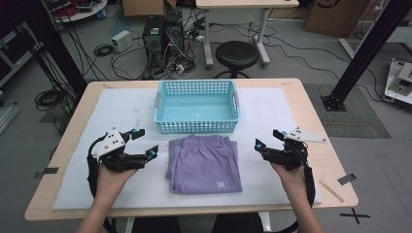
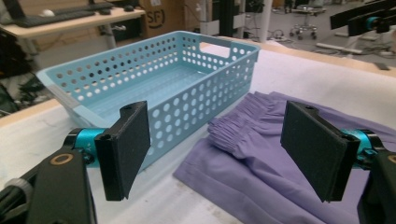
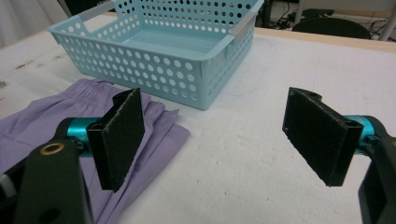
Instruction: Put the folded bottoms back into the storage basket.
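Two grippers, high view: left gripper (image 1: pixel 145 141) and right gripper (image 1: pixel 267 139) held low over the pad (image 1: pixel 272 111), one on each side of the shorts (image 1: pixel 204 162), both with jaws spread, holding nothing.
Shorts, high view: purple, folded flat, just in front of the basket (image 1: pixel 197 126); small white mark near the front hem, too small to read.
Basket, high view: pale blue, perforated, empty, at the far middle of the pad.
Cut off, high view: forearms end at the bottom edge; black cables trail down past the wrists.
Surface, high view: white pad over a wooden table (image 1: pixel 335 170), wood showing round the edges.
Room, high view: black stool (image 1: pixel 236 55) beyond the table, computer tower (image 1: pixel 162 36), tangled cables on a grey floor, cardboard boxes at the back.
Left gripper view: jaws wide apart around gripper (image 2: pixel 224 154), empty; basket (image 2: pixel 154 79) ahead to the left, gathered waistband of shorts (image 2: pixel 261 158) between the jaws; lower shorts hidden behind the right jaw.
Right gripper view: jaws wide apart around gripper (image 3: pixel 219 140), empty, bare pad (image 3: pixel 243 154) between them; shorts (image 3: pixel 51 112) partly hidden behind the left jaw, basket (image 3: pixel 159 51) beyond, its far rim cut off at the top.
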A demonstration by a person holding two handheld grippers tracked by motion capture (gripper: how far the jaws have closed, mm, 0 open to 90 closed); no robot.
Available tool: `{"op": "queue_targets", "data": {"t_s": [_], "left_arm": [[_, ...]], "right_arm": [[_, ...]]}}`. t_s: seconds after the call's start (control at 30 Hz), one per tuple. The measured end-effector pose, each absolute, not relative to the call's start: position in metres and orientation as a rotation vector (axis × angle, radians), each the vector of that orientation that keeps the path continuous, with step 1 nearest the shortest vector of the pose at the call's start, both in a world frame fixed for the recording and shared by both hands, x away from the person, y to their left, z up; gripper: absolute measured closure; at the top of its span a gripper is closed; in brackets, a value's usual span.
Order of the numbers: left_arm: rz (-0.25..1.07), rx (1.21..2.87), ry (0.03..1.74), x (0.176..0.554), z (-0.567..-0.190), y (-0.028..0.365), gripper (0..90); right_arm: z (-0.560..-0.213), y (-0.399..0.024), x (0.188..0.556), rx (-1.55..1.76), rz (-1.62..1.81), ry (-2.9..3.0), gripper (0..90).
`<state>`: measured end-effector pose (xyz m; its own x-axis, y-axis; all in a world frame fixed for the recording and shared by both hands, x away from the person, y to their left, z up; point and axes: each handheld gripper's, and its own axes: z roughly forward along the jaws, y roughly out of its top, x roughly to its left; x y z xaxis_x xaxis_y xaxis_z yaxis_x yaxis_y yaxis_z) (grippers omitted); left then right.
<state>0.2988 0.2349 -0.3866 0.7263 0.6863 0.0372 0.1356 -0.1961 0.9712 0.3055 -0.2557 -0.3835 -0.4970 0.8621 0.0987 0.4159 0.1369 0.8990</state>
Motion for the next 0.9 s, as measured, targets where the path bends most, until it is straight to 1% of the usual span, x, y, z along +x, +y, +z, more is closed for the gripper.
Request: {"op": "queue_targets", "data": {"t_s": [0.27, 0.47, 0.5, 0.53, 0.57, 0.63, 0.9], "left_arm": [[0.484, 1.735, 0.707, 0.299, -0.392, 0.236, 24.0], [0.421, 1.760, 0.711, 0.288, -0.395, 0.229, 24.1], [0.416, 1.759, 0.714, 0.285, -0.396, 0.228, 24.1], [0.407, 1.754, 0.720, 0.283, -0.397, 0.227, 24.0], [0.398, 1.745, 0.735, 0.281, -0.398, 0.226, 24.0], [0.378, 1.734, 0.758, 0.277, -0.403, 0.224, 24.1], [0.280, 1.827, 0.888, 0.280, -0.427, 0.206, 24.0]], "right_arm": [[-0.386, -0.254, 0.304, 1.211, 1.307, 1.976, 21.0], [-0.389, -0.247, 0.302, 1.204, 1.297, 1.979, 21.5], [-0.389, -0.245, 0.300, 1.200, 1.297, 1.981, 22.6], [-0.390, -0.244, 0.300, 1.192, 1.298, 1.985, 26.2], [-0.390, -0.243, 0.298, 1.186, 1.303, 1.991, 27.6], [-0.393, -0.239, 0.295, 1.182, 1.298, 2.006, 27.6], [-0.411, -0.223, 0.282, 1.225, 1.258, 2.091, 28.5]]}}
